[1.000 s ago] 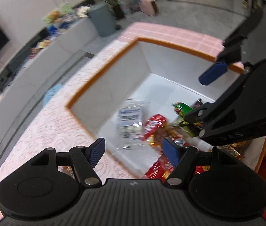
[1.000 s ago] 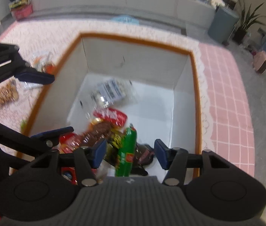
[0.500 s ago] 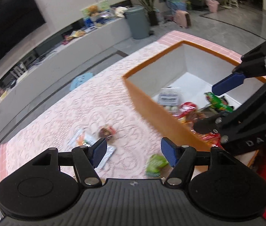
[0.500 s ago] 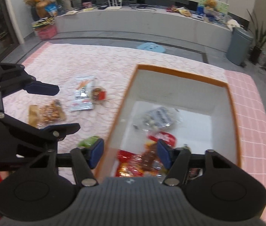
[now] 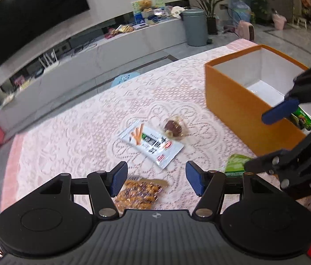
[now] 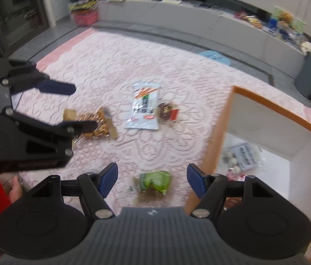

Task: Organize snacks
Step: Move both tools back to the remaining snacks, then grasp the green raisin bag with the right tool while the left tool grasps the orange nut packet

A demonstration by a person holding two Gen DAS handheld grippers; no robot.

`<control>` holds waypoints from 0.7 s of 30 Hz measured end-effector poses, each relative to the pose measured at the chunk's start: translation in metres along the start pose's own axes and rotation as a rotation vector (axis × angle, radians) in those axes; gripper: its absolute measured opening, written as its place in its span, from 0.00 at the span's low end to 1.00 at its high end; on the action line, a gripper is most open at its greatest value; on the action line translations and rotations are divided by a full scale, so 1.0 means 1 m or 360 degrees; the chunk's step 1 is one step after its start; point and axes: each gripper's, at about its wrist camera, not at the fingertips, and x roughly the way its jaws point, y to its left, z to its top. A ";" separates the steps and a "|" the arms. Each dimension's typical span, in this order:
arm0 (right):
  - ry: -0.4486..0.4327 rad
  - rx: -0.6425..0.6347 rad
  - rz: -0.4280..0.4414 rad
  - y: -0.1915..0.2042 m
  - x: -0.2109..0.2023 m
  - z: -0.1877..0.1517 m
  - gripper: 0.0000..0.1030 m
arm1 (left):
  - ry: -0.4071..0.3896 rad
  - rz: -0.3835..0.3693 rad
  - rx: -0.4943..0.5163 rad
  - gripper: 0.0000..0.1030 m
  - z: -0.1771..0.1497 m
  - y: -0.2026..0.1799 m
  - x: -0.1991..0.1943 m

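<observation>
An orange box (image 5: 232, 101) with white inner walls stands on the lace tablecloth, at the right of both views. In it lie a clear bag of white balls (image 6: 241, 154) and a green packet (image 5: 302, 119). Loose on the cloth are a white packet with orange sticks (image 5: 153, 143), a small brown wrapped snack (image 5: 174, 128), an orange-brown snack bag (image 5: 139, 193) and a green packet (image 6: 155, 181). My left gripper (image 5: 156, 180) hovers over the orange-brown bag, jaws closing and gripping nothing. My right gripper (image 6: 153, 180) hovers over the green packet beside the box, jaws opening, also empty.
The pink lace tablecloth (image 6: 133, 66) stretches far to the left of the box. Beyond the table are a low grey cabinet (image 5: 111, 50), a grey bin (image 5: 194, 27), a blue stool (image 5: 123, 78) and a large dark screen (image 5: 29, 15). A hand and red sleeve (image 6: 15, 190) show at lower left.
Both grippers swung left, from above the box's inside to over the loose snacks on the cloth. The right jaws widened; the left jaws narrowed a little.
</observation>
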 end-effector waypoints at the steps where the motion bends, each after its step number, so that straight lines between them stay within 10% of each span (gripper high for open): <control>1: 0.0033 -0.0030 0.0015 0.003 0.007 0.003 0.66 | 0.0024 -0.0022 -0.0031 0.70 -0.002 0.006 0.003; 21: 0.0550 -0.0453 -0.0042 0.036 0.101 0.010 0.64 | 0.0307 -0.0159 -0.0123 0.78 -0.040 0.063 0.046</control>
